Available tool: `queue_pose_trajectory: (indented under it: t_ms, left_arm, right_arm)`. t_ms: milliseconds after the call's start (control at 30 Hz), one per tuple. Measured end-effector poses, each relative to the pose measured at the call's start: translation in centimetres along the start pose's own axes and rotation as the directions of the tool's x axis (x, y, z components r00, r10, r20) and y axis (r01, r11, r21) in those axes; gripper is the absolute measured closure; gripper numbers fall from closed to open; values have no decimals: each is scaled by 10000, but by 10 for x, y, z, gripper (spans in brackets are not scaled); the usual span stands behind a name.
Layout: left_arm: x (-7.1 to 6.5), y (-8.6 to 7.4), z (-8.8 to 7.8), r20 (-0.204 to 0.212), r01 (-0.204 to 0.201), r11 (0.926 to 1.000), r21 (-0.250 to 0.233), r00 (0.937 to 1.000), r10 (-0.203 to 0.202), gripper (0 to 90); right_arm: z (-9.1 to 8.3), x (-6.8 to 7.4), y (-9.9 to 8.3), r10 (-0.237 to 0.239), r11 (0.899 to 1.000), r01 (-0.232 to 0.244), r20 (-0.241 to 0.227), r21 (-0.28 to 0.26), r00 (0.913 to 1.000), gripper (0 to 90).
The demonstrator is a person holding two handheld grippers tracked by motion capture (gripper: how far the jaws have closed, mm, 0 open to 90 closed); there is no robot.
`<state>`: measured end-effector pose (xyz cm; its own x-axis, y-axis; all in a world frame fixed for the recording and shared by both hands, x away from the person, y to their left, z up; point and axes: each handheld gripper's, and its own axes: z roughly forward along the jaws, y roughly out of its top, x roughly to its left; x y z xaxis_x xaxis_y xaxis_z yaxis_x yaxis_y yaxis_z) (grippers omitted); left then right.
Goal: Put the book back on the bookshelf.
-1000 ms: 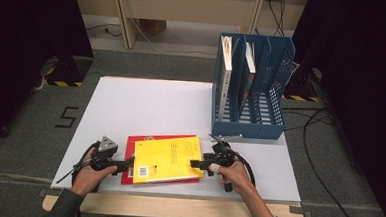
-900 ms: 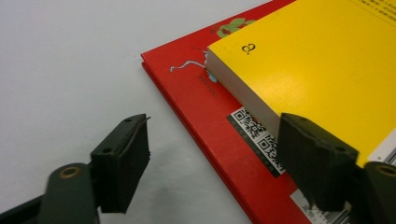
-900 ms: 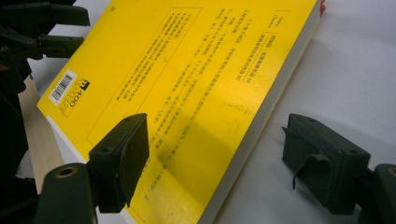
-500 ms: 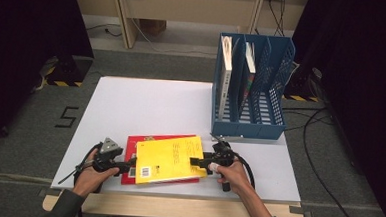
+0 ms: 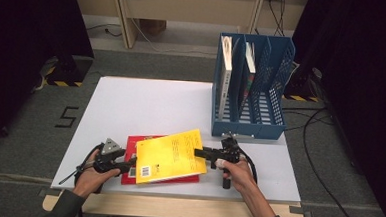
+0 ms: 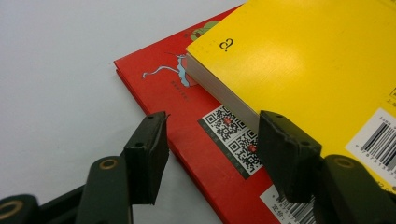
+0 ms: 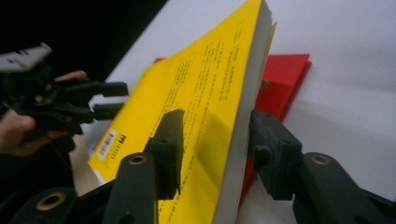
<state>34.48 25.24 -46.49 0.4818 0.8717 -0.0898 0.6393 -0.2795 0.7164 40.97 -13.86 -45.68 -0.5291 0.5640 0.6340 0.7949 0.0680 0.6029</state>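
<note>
Yellow book (image 5: 171, 156) lies on top of the red book (image 5: 146, 175), near the front edge of the white table (image 5: 146, 103), with its right edge raised off the red book and its left part resting on it. In the high view the yellow book covers most of the red book, leaving the red book's left strip and part of its front edge visible. The right gripper (image 5: 202, 153) reaches in from the right of the red book; its jaws have just been closing, and in the right gripper view (image 7: 212, 154) the 2 black jaws stand on either side of the yellow book's raised edge, 1 against the cover and 1 against the underside, clamped on it. The left gripper (image 5: 130, 161) sits at the left edge of the red book; its jaws have just been closing. In the left gripper view (image 6: 212, 149) 1 jaw rests on the table just beside the red book's edge and the other stands over the red cover against the yellow book's page edge, with the red book's edge between them; the pictures do not show whether the pads press on it. A blue file rack (image 5: 260, 126) stands behind and to the right of the red book, well apart from it, with 2 upright books (image 5: 226, 75) in its compartments.
</note>
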Motion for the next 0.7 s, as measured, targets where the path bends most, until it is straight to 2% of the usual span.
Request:
queue_pose_trajectory:
  t_ms: [67,133,233,333,367,400,467,567,600,700]
  left_arm:
    - [-1,0,0,-111,-102,9999,12,9999,102,425]
    - [-2,1,1,-159,-131,9999,-14,9998,131,429]
    - [-4,2,2,-242,-272,9996,-98,9993,270,438]
    - [-4,2,3,-262,-266,9996,-100,9993,263,436]
    - [-4,2,3,-268,-276,9996,-97,9993,273,437]
    - [-4,2,3,-291,-263,9996,-122,9992,259,437]
    - [-4,2,3,-305,-280,9995,-140,9992,276,437]
    - [-4,2,3,-331,-330,9994,-138,9989,326,430]
    - [-4,2,3,-328,-342,9993,-136,9989,338,424]
    - [-3,1,4,-348,-349,9992,-199,9988,342,415]
  right_arm:
    - [-4,1,4,166,9995,-177,-410,-251,9990,617]
    - [-5,1,6,46,9995,-60,-459,-298,9989,625]
    - [-5,0,8,222,9991,-241,-547,-337,9983,631]
    - [-8,1,14,403,9977,-452,-933,-511,9948,641]
    - [-8,3,16,338,9976,-395,-988,-566,9945,641]
    - [-8,4,19,136,9984,-186,-920,-536,9957,641]
    - [-8,9,24,72,9989,-111,-855,-455,9963,643]
    - [-10,17,34,-96,9989,49,-1005,-469,9949,656]
    - [-10,20,37,-309,9988,272,-913,-417,9953,656]
    - [-10,26,45,-484,9988,476,-578,-144,9972,658]
